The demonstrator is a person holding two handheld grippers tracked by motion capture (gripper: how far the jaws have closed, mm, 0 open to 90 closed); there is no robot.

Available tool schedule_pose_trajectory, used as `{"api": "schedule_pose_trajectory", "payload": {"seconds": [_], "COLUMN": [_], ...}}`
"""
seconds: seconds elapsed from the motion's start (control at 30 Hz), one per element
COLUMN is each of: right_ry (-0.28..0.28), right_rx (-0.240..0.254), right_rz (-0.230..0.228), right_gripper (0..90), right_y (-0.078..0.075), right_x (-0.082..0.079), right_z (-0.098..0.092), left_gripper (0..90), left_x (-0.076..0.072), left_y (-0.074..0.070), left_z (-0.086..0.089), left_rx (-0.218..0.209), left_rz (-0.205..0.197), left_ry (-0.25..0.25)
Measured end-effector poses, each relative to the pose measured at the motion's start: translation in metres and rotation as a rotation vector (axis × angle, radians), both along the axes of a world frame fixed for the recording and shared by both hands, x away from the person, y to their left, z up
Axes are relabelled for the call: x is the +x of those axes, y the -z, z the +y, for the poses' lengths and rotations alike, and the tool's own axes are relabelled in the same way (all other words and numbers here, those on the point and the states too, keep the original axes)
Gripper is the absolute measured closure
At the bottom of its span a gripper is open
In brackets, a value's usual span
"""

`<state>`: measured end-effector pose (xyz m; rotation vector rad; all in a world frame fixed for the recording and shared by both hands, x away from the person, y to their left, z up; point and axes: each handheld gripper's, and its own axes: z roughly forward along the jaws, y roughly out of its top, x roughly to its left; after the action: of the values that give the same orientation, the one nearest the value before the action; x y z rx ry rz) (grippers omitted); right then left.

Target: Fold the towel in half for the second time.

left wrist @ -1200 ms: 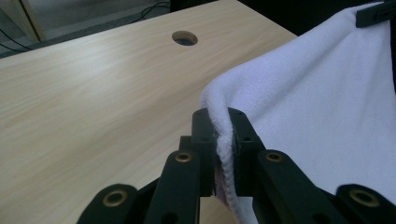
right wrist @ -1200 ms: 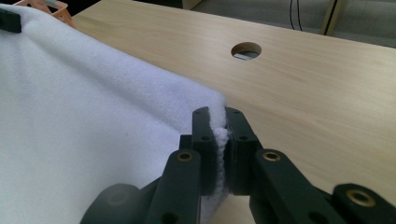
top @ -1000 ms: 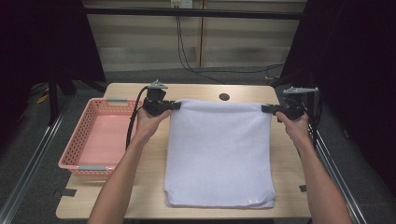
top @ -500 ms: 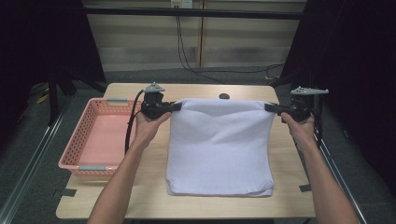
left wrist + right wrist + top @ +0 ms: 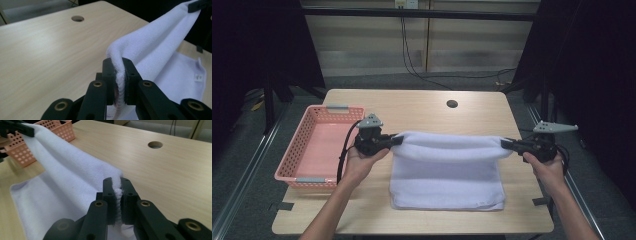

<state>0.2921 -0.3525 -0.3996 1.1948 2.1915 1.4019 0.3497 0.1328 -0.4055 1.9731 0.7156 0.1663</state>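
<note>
Each claw, left (image 5: 396, 140) and right (image 5: 506, 144), is clamped on a far corner of the white towel (image 5: 447, 170), which sags between them over the table (image 5: 422, 107). Bring both corners evenly to the near edge.

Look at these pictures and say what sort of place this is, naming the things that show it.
Probably a lab or studio set up for recording, not a home: a bare wooden table with a cable hole, dark curtains at the sides, and loose cables on the floor behind.
</note>
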Motion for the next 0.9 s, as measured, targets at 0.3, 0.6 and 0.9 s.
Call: {"api": "schedule_pose_trajectory", "payload": {"seconds": [0.3, 0.6, 0.9], "right_ry": [-0.052, -0.127, -0.131], "right_rx": [-0.01, -0.1, -0.101], "right_rz": [0.095, 0.199, 0.209], "right_gripper": [81.0, 72.5, 53.1], "right_y": [0.056, 0.074, 0.071], "right_x": [-0.061, -0.096, -0.114], "right_z": [0.007, 0.009, 0.008], "left_gripper": [81.5, 78.1, 69.8], "left_x": [-0.042, -0.073, -0.099], "left_y": [0.041, 0.066, 0.068], "left_z": [0.003, 0.01, 0.025], "left_rx": [0.093, 0.159, 0.131], "left_rz": [0.068, 0.138, 0.149], "left_ry": [0.067, 0.127, 0.188]}}
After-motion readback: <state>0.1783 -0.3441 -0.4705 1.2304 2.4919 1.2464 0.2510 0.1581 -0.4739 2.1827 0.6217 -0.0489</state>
